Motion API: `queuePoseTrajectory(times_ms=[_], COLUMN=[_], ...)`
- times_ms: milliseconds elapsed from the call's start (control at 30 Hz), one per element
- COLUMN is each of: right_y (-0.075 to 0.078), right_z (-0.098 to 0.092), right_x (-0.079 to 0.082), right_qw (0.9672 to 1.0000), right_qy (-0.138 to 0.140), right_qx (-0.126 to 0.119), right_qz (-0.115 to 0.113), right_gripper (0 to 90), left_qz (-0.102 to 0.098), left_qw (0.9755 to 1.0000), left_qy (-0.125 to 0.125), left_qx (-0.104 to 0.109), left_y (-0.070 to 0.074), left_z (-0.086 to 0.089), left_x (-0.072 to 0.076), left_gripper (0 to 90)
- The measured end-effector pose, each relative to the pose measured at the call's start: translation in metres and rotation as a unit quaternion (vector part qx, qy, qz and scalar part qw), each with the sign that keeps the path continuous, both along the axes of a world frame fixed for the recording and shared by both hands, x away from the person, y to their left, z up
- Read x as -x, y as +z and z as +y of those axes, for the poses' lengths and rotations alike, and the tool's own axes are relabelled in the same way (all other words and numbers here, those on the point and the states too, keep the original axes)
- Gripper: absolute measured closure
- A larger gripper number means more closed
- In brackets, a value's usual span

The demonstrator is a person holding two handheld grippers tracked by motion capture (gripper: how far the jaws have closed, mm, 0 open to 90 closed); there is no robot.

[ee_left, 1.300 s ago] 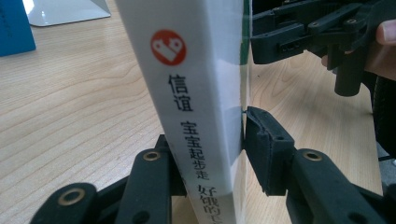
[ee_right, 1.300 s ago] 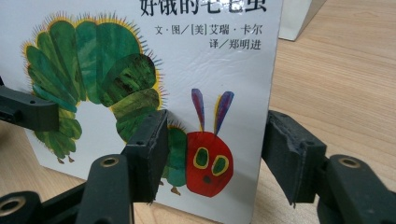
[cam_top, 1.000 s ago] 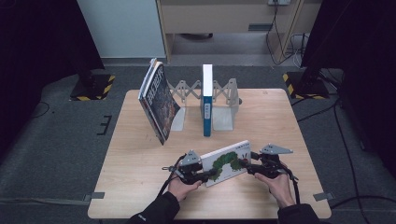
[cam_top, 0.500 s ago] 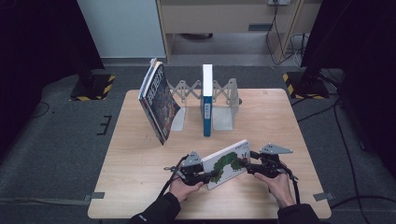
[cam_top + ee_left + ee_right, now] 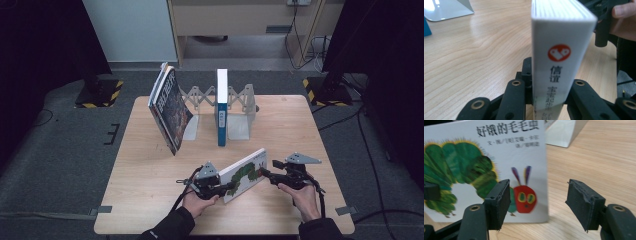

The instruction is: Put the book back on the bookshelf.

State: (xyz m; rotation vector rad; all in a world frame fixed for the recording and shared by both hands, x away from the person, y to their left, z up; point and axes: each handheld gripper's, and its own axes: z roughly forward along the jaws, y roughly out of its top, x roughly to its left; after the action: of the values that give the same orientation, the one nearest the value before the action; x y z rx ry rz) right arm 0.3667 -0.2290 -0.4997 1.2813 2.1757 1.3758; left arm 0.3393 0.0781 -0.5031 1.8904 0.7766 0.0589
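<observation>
The left gripper (image 5: 227, 188) had just closed onto the caterpillar book (image 5: 243, 173), pinching its spine, while the right gripper (image 5: 266, 175) had been opening and apparently let go; the book stood well in front of the bookend rack (image 5: 239, 107), seemingly handed over

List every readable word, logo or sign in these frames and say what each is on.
"好饿的毛毛虫": front cover of the caterpillar book, top.
Smaller credit lines below that title: too blurred to read.
"信谊" under a red round logo: the book's spine.
Lower spine characters: blurred.
Blue book spine label: too small.
Dark book cover: unreadable.
</observation>
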Motion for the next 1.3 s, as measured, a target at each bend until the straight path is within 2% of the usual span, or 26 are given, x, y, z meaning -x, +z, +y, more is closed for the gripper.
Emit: queuePoseTrajectory(times_ms=[133,333,433,633,900,1300], right_y=[0.000,0.000,0.000,-0.003,-0.009,-0.021], right_z=[-0.007,-0.017,-0.020,-0.028,-0.038,-0.041], right_x=[0.000,0.000,-0.001,-0.001,-0.005,-0.007], right_qw=[0.9999,0.9993,0.9986,0.9953,0.9898,0.9842], right_qy=[-0.011,-0.027,-0.031,-0.054,-0.062,-0.060], right_qx=[0.011,0.027,0.043,0.079,0.124,0.153], right_qz=[0.001,0.004,0.006,0.017,0.033,0.065], right_gripper=[32.9,31.8,31.7,29.1,26.6,21.1], left_qz=[0.003,-0.001,-0.001,-0.003,-0.009,-0.028], left_qw=[1.0000,0.9999,0.9999,0.9995,0.9990,0.9963], left_qy=[0.006,0.012,0.017,0.030,0.043,0.076], left_qx=[0.006,0.002,0.002,0.003,0.012,0.029], left_y=[0.004,0.012,0.015,0.021,0.033,0.054], left_z=[0.002,0.004,0.006,0.010,0.016,0.028], left_x=[0.000,0.001,0.000,0.000,-0.001,-0.008], left_gripper=[74.1,74.3,74.3,74.3,74.4,74.4])
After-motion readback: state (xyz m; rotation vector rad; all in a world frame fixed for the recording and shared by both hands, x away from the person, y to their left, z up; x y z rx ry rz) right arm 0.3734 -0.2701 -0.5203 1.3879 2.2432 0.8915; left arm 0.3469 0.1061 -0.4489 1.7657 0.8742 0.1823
